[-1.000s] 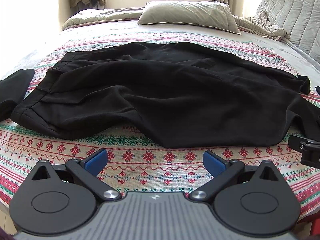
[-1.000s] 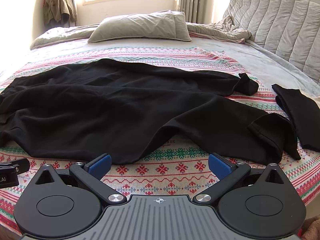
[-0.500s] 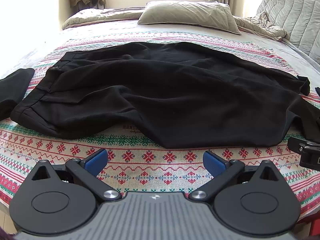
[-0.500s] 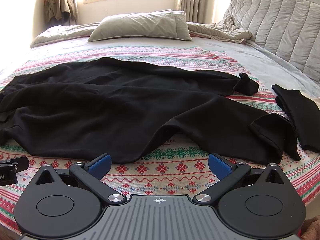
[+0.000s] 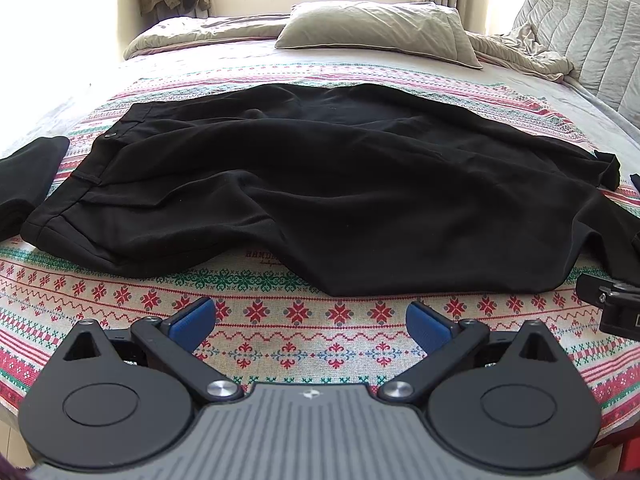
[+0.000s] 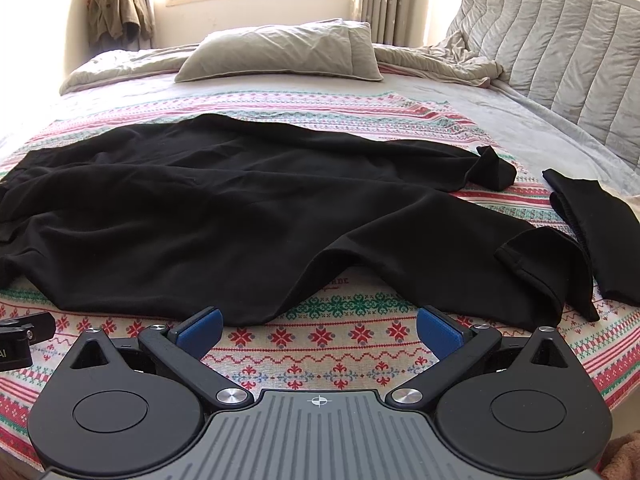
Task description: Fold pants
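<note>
Black pants point(image 5: 320, 184) spread flat across the patterned blanket point(image 5: 280, 320) on the bed, waistband to the left, with left tool point(image 5: 311, 317) and right tool point(image 6: 318, 325) both agape, empty, just short of the near hem

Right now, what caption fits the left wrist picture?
Open left gripper hovers before unfolded black pants on a patterned blanket.

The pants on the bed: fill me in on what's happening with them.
A person holds a two-finger gripper in each hand over a bed. Black pants lie spread out, unfolded, on a patterned blanket. The left gripper and right gripper are both open, poised near the pants' front edge, gripping nothing. Folding has not begun.
</note>
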`<act>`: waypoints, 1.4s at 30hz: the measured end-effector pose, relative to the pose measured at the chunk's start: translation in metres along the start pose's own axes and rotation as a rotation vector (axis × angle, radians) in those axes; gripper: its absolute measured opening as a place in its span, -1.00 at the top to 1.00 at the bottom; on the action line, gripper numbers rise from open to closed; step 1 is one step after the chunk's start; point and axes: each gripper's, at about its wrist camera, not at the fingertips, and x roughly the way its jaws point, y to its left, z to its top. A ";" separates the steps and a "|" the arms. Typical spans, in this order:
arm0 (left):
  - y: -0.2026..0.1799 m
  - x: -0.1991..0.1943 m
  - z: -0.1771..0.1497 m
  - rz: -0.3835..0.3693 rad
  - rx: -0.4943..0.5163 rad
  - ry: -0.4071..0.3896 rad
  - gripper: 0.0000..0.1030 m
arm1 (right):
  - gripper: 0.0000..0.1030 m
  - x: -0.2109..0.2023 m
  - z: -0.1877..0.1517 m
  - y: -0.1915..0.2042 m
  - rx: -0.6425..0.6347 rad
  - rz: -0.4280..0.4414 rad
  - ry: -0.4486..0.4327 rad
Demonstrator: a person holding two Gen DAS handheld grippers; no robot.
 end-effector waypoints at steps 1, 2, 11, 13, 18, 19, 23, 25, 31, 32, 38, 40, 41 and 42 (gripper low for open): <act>0.000 0.000 0.000 0.000 0.000 0.000 -1.00 | -1.00 0.000 0.000 0.000 0.000 0.000 0.000; 0.000 0.000 0.000 0.001 0.000 0.000 -1.00 | -1.00 0.000 0.000 0.000 -0.001 0.000 0.001; 0.000 0.000 0.000 -0.001 -0.001 0.002 -1.00 | -1.00 0.000 0.000 -0.001 -0.002 -0.005 0.001; 0.001 0.000 0.000 -0.001 -0.002 0.003 -1.00 | -1.00 0.000 0.000 -0.001 -0.003 -0.006 0.001; 0.001 0.000 0.000 0.000 -0.002 0.003 -1.00 | -1.00 0.001 -0.001 -0.002 -0.007 -0.012 0.005; 0.001 0.000 -0.001 0.001 -0.002 0.002 -1.00 | -1.00 0.001 -0.002 -0.002 -0.008 -0.014 0.005; 0.002 0.001 -0.002 0.004 -0.004 -0.003 -1.00 | -1.00 0.000 -0.002 -0.003 -0.017 -0.027 -0.007; 0.003 0.001 -0.002 0.007 -0.008 -0.008 -1.00 | -1.00 0.000 -0.003 -0.003 -0.029 -0.033 -0.021; 0.006 0.001 -0.003 0.005 -0.029 -0.020 -1.00 | -1.00 0.000 -0.005 0.001 -0.080 -0.058 -0.045; 0.006 0.000 -0.004 0.002 -0.031 -0.026 -1.00 | -1.00 0.000 -0.005 0.001 -0.082 -0.054 -0.045; 0.006 0.003 -0.004 -0.021 0.007 -0.044 -1.00 | -1.00 0.002 -0.005 -0.001 -0.075 -0.011 -0.024; 0.006 0.005 -0.005 -0.035 0.024 -0.037 -1.00 | -1.00 0.004 -0.004 -0.005 -0.070 0.001 -0.010; 0.008 0.006 -0.005 -0.047 0.021 -0.029 -1.00 | -1.00 0.006 -0.004 -0.008 -0.061 0.005 -0.004; 0.011 0.008 -0.005 -0.063 0.013 -0.019 -1.00 | -1.00 0.007 -0.003 -0.012 -0.052 0.010 0.003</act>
